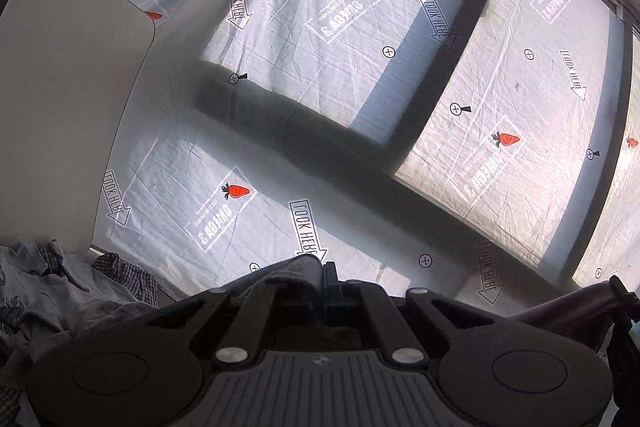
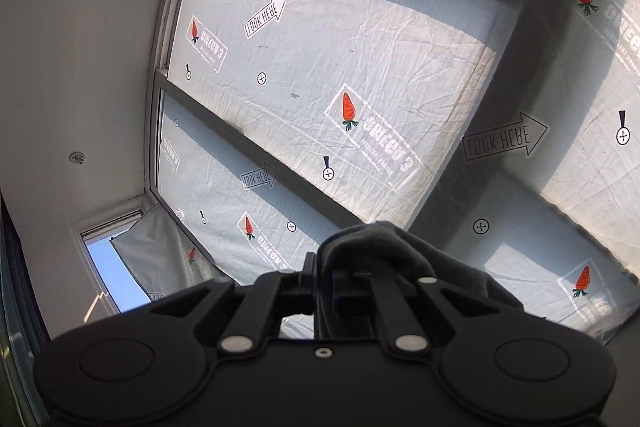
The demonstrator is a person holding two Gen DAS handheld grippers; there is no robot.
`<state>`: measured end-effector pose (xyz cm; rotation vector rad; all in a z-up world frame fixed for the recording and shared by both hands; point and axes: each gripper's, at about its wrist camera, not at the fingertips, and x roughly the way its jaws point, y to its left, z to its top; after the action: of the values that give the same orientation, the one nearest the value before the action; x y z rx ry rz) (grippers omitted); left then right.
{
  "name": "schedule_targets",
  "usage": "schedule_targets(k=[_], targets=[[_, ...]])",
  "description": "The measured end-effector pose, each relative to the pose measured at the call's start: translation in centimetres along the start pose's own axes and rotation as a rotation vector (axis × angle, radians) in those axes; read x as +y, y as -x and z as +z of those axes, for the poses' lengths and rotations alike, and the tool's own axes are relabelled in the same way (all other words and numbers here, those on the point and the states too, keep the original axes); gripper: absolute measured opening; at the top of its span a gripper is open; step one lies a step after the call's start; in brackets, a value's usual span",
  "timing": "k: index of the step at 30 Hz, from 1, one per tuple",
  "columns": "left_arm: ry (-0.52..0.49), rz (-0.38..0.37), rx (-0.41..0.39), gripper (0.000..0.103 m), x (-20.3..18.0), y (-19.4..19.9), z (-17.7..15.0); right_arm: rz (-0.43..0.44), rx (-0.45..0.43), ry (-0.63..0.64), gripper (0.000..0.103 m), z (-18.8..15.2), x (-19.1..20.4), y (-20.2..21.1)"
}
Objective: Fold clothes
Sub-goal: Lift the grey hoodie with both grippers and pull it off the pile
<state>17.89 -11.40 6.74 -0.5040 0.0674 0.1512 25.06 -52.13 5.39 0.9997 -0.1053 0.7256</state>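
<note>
- Up high, the left hand-held gripper has its jaws pinched tight on a fold of grey garment; the cloth bunches over the left finger and drapes down behind the linkage.
- Likewise the right hand-held gripper is clamped narrow on the same kind of dark grey cloth, which humps over its tip and falls away to the right.
- From the left wrist view, the right hand-held gripper shows at the far right edge with grey fabric running from it toward the left one, so the garment hangs in the air between the two.
- Both point at large windows covered by a pale printed sheet, with red carrots and "LOOK HERE" arrows on it; dark window bars cross behind it.
- Bare sky shows where the sheet's corner hangs loose.
- A white wall meets the window frame on one side.
- Lower left in the left wrist view lies a heap of other clothes, pale blue fabric and a checked piece; what it lies on I cannot tell.
- A white curved panel rises beside that heap.
</note>
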Motion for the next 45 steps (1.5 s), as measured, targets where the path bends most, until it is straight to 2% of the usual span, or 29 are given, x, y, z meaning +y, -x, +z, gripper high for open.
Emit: schedule_targets(k=[3,7,11,15,18,20,23,28,31,35,38,41,43,45], targets=[[0.009,-0.084,-0.016,0.003,-3.5,2.2,-0.7,0.027,-0.065,0.120,0.007,4.4,3.2,3.5],[0.053,-0.203,0.000,0.003,-7.8,4.7,-1.7,0.053,-0.145,0.289,0.007,9.4,7.5,7.4],[0.073,-0.330,0.018,0.003,-12.3,7.3,-2.5,0.077,-0.235,0.446,0.007,13.5,11.7,9.8],[0.125,-0.466,0.052,0.003,-15.6,9.1,-2.2,0.122,-0.301,0.526,0.007,16.9,14.6,10.4],[0.130,-0.531,0.061,0.004,-17.0,9.9,-2.3,0.132,-0.339,0.570,0.007,18.4,15.5,9.9],[0.102,-0.542,0.064,0.004,-17.6,10.0,-3.0,0.142,-0.351,0.598,0.007,18.8,15.5,9.3],[0.079,-0.502,0.120,0.004,-17.8,8.8,-4.9,0.124,-0.315,0.583,0.007,18.1,13.3,7.8],[0.089,-0.363,0.285,0.004,-15.5,3.8,-8.8,-0.016,-0.185,0.532,0.007,15.0,6.4,3.8],[0.086,-0.273,0.342,0.004,-13.6,0.0,-10.8,-0.110,-0.089,0.486,0.007,13.2,1.3,0.2],[0.122,-0.143,0.415,0.004,-10.4,-6.9,-12.9,-0.218,0.036,0.467,0.007,10.2,-6.0,-6.1],[0.098,-0.024,0.460,0.004,-7.4,-13.3,-15.3,-0.288,0.122,0.461,0.007,7.1,-11.6,-10.2],[0.079,0.069,0.540,0.004,-4.0,-19.5,-18.7,-0.426,0.225,0.514,0.007,2.4,-18.0,-13.8],[0.039,0.141,0.602,0.004,-1.7,-23.5,-21.7,-0.511,0.328,0.531,0.008,-0.3,-22.7,-15.7],[-0.006,0.204,0.670,0.004,0.3,-26.8,-24.4,-0.640,0.490,0.530,0.015,-3.3,-28.6,-17.3]])
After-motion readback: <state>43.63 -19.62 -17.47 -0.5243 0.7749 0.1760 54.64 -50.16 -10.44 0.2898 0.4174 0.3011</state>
